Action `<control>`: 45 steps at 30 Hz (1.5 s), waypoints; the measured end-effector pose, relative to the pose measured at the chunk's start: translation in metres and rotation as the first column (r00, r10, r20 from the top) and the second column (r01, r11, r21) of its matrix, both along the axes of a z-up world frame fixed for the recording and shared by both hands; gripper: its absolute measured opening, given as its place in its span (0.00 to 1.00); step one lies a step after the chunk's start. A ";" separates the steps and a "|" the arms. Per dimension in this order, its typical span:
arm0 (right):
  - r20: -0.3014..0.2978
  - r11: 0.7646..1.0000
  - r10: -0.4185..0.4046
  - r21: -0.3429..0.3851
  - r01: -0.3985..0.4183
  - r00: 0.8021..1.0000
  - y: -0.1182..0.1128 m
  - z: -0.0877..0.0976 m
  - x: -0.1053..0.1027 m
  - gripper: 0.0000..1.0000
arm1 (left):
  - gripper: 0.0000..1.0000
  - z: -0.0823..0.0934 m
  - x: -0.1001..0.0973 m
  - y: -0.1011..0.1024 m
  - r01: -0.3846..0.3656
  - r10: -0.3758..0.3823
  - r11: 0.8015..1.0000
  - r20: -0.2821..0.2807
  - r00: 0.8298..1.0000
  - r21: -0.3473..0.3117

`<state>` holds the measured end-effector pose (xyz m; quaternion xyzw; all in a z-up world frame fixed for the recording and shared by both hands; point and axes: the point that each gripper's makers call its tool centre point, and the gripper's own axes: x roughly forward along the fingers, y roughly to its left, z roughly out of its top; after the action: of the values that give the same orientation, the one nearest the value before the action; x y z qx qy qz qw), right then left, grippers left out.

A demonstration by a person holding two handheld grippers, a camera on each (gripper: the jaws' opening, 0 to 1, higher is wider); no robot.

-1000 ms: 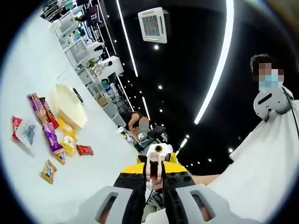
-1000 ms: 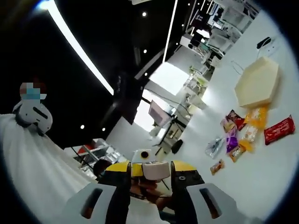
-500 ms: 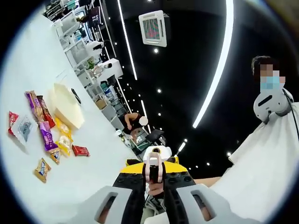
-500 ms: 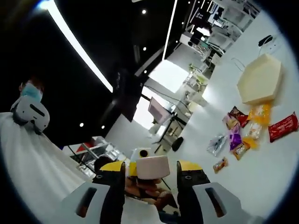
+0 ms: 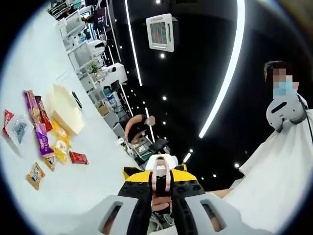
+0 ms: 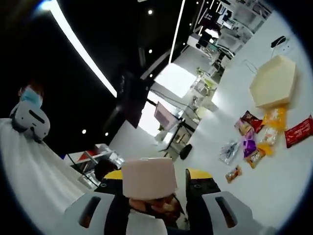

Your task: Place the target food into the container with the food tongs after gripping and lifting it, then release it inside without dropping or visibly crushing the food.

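Observation:
My left gripper [image 5: 161,190] points up toward the dark ceiling, its jaws close together on a narrow pale pink-white piece [image 5: 161,177] that looks like the tongs' handle. My right gripper [image 6: 156,186] also points up, jaws apart. A pale beige block [image 6: 149,177] stands between them near the lens, and I cannot tell whether it touches them. Several snack packets [image 5: 41,142] lie on the white table [image 5: 88,186] beside a cream hexagonal container [image 5: 63,108]. The right gripper view has the packets [image 6: 254,142] and the container [image 6: 274,81] at far right.
A person in white with a white headset stands close by [image 5: 288,147] [image 6: 29,147]. A black object [image 6: 277,43] lies beyond the container. Shelves and desks [image 5: 93,49] line the table's far side. Another person bends over a desk [image 5: 137,128].
Both views have swung a little, sliding the table toward the edge. In the right gripper view the beige block has grown much larger and nearer, and the jaws stand slightly wider apart.

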<state>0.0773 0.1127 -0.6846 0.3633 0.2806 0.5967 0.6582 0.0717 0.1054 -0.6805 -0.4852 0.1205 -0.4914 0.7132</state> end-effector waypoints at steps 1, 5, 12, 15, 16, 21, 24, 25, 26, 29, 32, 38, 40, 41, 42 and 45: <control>-0.006 1.000 -0.008 0.007 0.008 1.000 0.000 0.001 0.001 0.43 | 0.10 0.001 0.000 -0.001 0.003 -0.003 1.000 0.000 1.000 -0.004; -0.029 0.999 -0.015 0.042 0.016 0.999 -0.001 0.005 0.003 0.32 | 0.10 0.001 0.000 -0.005 0.013 -0.013 1.000 0.001 1.000 0.003; -0.033 0.997 -0.007 0.075 0.009 0.999 -0.001 0.013 0.001 0.19 | 0.11 -0.001 0.002 -0.003 0.005 -0.005 1.000 -0.011 1.000 0.000; -0.041 0.997 -0.007 0.079 0.011 0.999 -0.001 0.013 0.002 0.19 | 0.12 0.001 0.001 -0.002 0.003 -0.003 1.000 -0.013 1.000 -0.013; -0.040 0.997 -0.007 0.079 0.011 0.999 -0.001 0.013 0.002 0.19 | 0.12 0.001 0.001 -0.002 0.004 -0.004 1.000 -0.015 1.000 -0.015; -0.057 0.997 0.006 0.079 -0.001 0.998 -0.001 0.014 0.000 0.22 | 0.24 0.001 -0.003 -0.002 0.026 -0.029 0.998 -0.052 0.998 -0.055; -0.073 0.997 0.016 0.082 -0.010 0.997 -0.001 0.014 0.000 0.23 | 0.28 0.002 -0.005 -0.002 0.032 -0.034 0.998 -0.048 0.998 -0.059; -0.076 0.997 0.017 0.083 -0.010 0.997 -0.001 0.014 -0.001 0.23 | 0.29 0.003 -0.006 -0.002 0.036 -0.039 0.998 -0.048 0.998 -0.060; -0.078 0.996 0.020 0.084 -0.013 0.997 -0.001 0.015 -0.002 0.23 | 0.31 0.003 -0.007 -0.002 0.041 -0.044 0.997 -0.048 0.998 -0.062; -0.074 0.997 -0.003 0.082 0.010 0.997 -0.004 0.014 0.002 0.23 | 0.34 0.003 -0.006 0.006 0.019 -0.022 0.997 -0.048 0.999 -0.068; -0.085 0.996 -0.020 0.085 0.028 0.996 -0.009 0.013 0.005 0.23 | 0.36 0.006 -0.001 0.021 -0.033 0.030 0.997 -0.044 0.999 -0.069; -0.084 0.997 0.002 0.072 0.005 0.996 -0.006 0.011 -0.002 0.24 | 0.41 0.000 -0.004 0.019 0.012 -0.012 1.000 -0.021 1.000 0.010; -0.080 0.998 0.000 0.069 0.005 0.997 -0.005 0.010 -0.002 0.24 | 0.41 -0.001 -0.005 0.015 0.029 -0.029 0.999 -0.020 0.999 0.023; -0.085 0.997 -0.003 0.074 0.010 0.996 -0.004 0.011 -0.001 0.24 | 0.40 -0.001 -0.007 0.011 0.044 -0.044 0.999 -0.016 0.999 0.027; -0.088 0.996 -0.005 0.084 0.013 0.996 -0.004 0.013 0.000 0.24 | 0.39 -0.002 -0.008 0.009 0.053 -0.052 0.998 -0.017 0.998 0.029; -0.083 0.996 -0.008 0.087 0.015 0.996 -0.004 0.015 0.000 0.23 | 0.26 0.000 -0.008 0.010 0.046 -0.046 0.999 -0.010 0.999 0.013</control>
<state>0.0775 0.1087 -0.6697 0.4179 0.2792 0.5891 0.6327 0.0638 0.1157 -0.6808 -0.4800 0.1381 -0.5045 0.7042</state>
